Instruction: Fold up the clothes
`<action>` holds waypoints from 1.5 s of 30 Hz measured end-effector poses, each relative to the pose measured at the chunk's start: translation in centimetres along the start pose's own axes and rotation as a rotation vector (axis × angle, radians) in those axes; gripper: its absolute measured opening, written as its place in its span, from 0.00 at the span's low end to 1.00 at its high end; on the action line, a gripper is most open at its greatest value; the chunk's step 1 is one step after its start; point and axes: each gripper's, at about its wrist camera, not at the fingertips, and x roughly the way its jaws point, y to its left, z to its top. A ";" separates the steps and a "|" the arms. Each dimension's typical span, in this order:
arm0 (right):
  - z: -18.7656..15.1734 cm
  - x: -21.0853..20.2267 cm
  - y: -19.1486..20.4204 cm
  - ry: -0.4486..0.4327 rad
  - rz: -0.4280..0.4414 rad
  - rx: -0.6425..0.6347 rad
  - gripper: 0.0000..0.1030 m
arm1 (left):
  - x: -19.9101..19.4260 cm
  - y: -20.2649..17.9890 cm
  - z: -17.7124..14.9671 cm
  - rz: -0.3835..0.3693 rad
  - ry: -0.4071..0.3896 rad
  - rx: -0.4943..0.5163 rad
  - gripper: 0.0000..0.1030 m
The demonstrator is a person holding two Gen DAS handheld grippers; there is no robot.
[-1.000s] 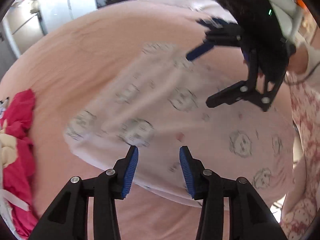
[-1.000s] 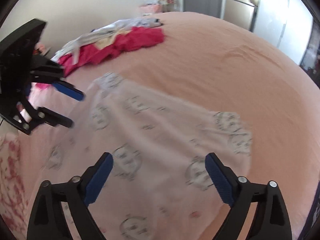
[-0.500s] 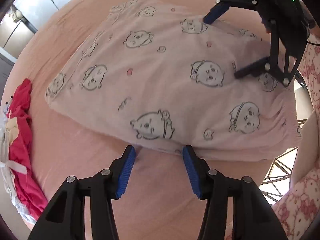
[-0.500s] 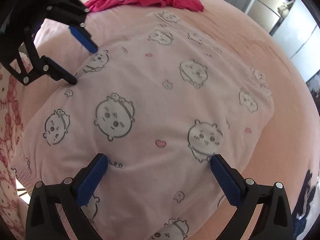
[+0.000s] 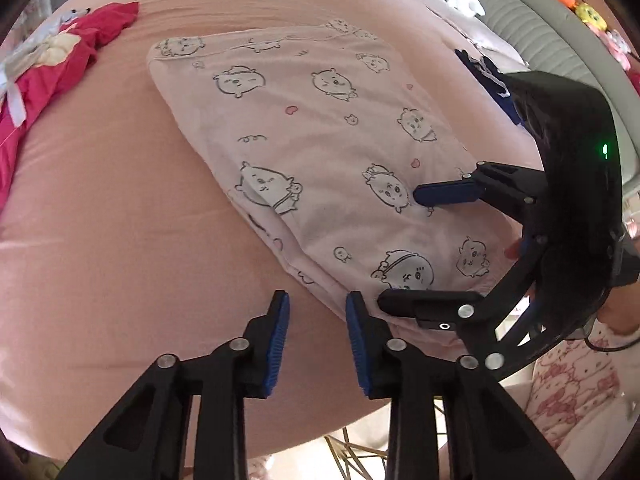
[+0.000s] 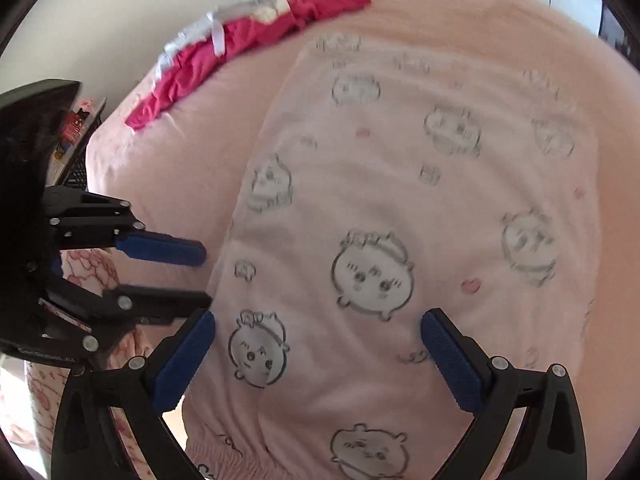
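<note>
1. I saw the pink printed garment [image 5: 328, 152] lying flat on the peach bedspread [image 5: 112, 240], its near edge by the bed's edge, with bare sheet beside it.
2. I counted one printed garment, one red clothes pile [image 6: 248, 44], two grippers.
3. Its long axis ran away from me toward the far side.
4. My left gripper [image 5: 316, 312] had just been narrowing, nothing between its pads, beside the garment's hem.
5. My right gripper [image 6: 318, 336] stood spread wide over the fabric, gripping nothing.
</note>
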 end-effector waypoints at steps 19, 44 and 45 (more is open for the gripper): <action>1.0 -2.8 0.8 -0.036 -0.004 -0.037 0.34 | -1.5 1.0 -4.1 -0.171 -0.158 -0.205 0.22; 1.9 0.0 3.2 0.003 0.005 -0.102 0.06 | -0.3 1.3 -2.2 -0.140 -0.208 -0.206 0.22; 2.0 -0.1 3.3 0.001 0.005 -0.104 0.06 | -0.2 1.4 -2.3 -0.139 -0.201 -0.208 0.21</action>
